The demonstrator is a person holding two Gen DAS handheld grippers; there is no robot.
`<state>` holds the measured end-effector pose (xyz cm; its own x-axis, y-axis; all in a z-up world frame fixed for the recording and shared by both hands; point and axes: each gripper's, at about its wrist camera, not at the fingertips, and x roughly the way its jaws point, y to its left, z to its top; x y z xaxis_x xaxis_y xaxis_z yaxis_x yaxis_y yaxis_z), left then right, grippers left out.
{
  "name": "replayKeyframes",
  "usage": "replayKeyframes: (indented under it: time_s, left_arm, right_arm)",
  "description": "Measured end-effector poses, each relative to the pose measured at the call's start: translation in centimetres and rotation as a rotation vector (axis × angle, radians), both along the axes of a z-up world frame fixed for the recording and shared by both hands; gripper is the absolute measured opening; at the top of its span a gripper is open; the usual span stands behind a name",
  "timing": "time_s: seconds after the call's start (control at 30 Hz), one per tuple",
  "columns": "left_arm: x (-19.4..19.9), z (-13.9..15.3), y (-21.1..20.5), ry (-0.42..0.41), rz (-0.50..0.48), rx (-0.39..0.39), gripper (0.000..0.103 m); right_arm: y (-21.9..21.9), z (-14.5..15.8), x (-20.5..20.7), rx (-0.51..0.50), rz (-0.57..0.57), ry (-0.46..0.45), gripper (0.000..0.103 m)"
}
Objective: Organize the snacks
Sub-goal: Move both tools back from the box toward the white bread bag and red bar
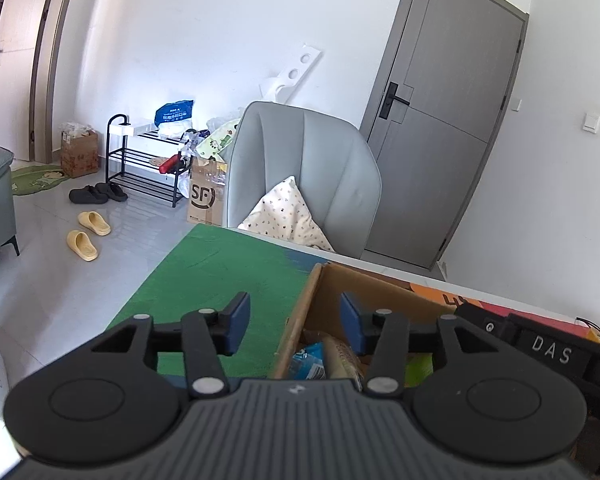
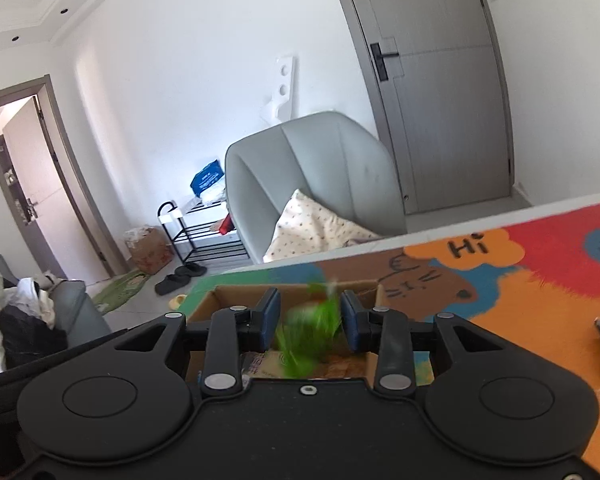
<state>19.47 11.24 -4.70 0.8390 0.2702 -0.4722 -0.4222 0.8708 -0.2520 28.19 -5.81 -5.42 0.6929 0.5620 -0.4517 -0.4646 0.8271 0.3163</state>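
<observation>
While we hold our right gripper [image 2: 310, 320] over the cardboard box [image 2: 220, 298], its fingers apart, a blurry green snack [image 2: 308, 332] maybe drops in. Our left gripper [image 1: 294, 322] waits wide apart, empty.

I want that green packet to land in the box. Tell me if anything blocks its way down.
Nothing visible does. The green snack packet, motion-blurred, sits between the fingers of the open right gripper, directly over the open cardboard box. Below it lie only other snacks already in the box.
</observation>
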Motion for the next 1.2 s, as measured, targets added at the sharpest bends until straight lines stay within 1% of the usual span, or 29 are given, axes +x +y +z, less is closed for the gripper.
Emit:
replayKeyframes:
  time_s: [0.03, 0.13, 0.27, 0.43, 0.47, 0.53, 0.77, 0.83, 0.87, 0.9, 1.03, 1.07, 1.1, 1.2]
  left_arm:
    - [0.0, 0.0, 0.0, 0.001, 0.003, 0.001, 0.055]
    - [-0.1, 0.0, -0.2, 0.005, 0.011, 0.009, 0.063]
    - [-0.4, 0.1, -0.7, 0.009, 0.013, 0.008, 0.070]
    - [-1.0, 0.5, -2.4, -0.005, 0.006, 0.041, 0.083]
    - [-1.1, 0.5, -2.8, -0.007, 0.006, 0.049, 0.084]
    - [-1.4, 0.7, -3.4, -0.012, -0.001, 0.061, 0.088]
    - [-1.4, 0.5, -6.1, 0.008, -0.026, 0.087, 0.092]
    - [-1.6, 0.5, -7.0, 0.006, -0.039, 0.092, 0.092]
    - [-1.6, 0.4, -7.4, 0.005, -0.044, 0.095, 0.093]
    - [-1.7, 0.4, -7.9, 0.005, -0.049, 0.099, 0.095]
    - [-1.7, 0.2, -10.0, 0.004, -0.077, 0.118, 0.097]
    - [-1.6, 0.2, -10.5, 0.004, -0.086, 0.121, 0.097]
    - [-1.6, 0.1, -11.0, 0.004, -0.096, 0.124, 0.097]
    - [-1.4, 0.0, -12.6, 0.005, -0.122, 0.138, 0.097]
  right_arm:
    - [0.0, -0.1, -0.1, -0.003, 0.000, 0.005, 0.039]
    - [-0.6, -0.2, -0.5, -0.014, -0.018, 0.006, 0.040]
    - [-2.0, -0.1, -1.0, -0.014, -0.048, 0.008, 0.040]
    - [-3.8, -0.2, -1.8, -0.012, -0.078, 0.014, 0.040]
    - [-4.2, -0.2, -2.0, -0.010, -0.086, 0.014, 0.040]
    - [-5.0, -0.3, -2.3, -0.006, -0.102, 0.016, 0.043]
    - [-8.2, -0.8, -3.2, 0.004, -0.151, 0.019, 0.049]
    - [-9.1, -1.0, -3.4, 0.004, -0.168, 0.022, 0.053]
    - [-9.5, -1.0, -3.5, 0.004, -0.177, 0.022, 0.056]
    - [-10.0, -1.1, -3.7, 0.003, -0.185, 0.021, 0.058]
    - [-11.9, -1.4, -4.0, 0.004, -0.218, 0.025, 0.061]
    - [-12.4, -1.5, -4.1, 0.005, -0.229, 0.025, 0.064]
    - [-12.8, -1.6, -4.2, 0.002, -0.242, 0.023, 0.069]
    - [-14.2, -1.7, -4.7, -0.010, -0.287, 0.011, 0.078]
